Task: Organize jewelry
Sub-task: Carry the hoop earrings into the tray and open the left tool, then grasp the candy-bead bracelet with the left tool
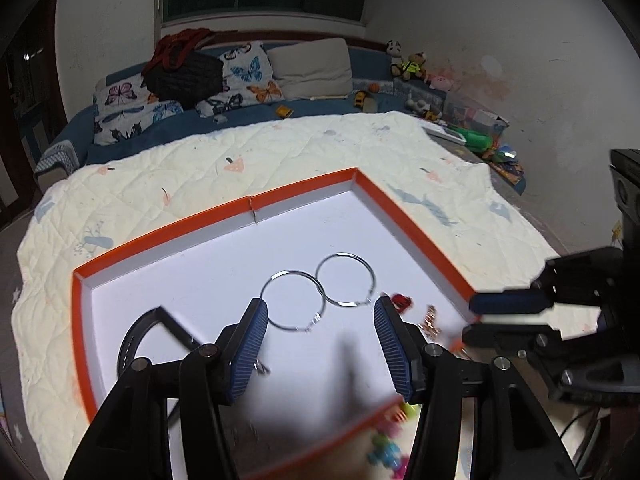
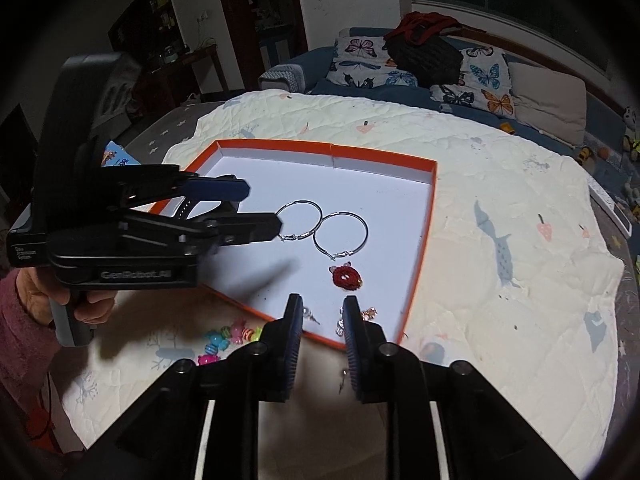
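Thin silver hoop earrings [image 2: 299, 221], crocheted red round charm [image 2: 346, 278], orange-rimmed white tray [image 2: 420, 264]

2 shiny metal hoops [image 2: 320, 227] (thin wire) on matt cardboard tray [image 2: 418, 264].

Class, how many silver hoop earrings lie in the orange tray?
2: left hoop and right hoop lie side by side mid-tray, seemingly touching. None seems hidden.

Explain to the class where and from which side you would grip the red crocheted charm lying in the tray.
Grip the red charm across its round body from above, jaws straddling the disc. It lies flat on the tray floor, apart from the hoop earrings, so side approach probably finds no edge.
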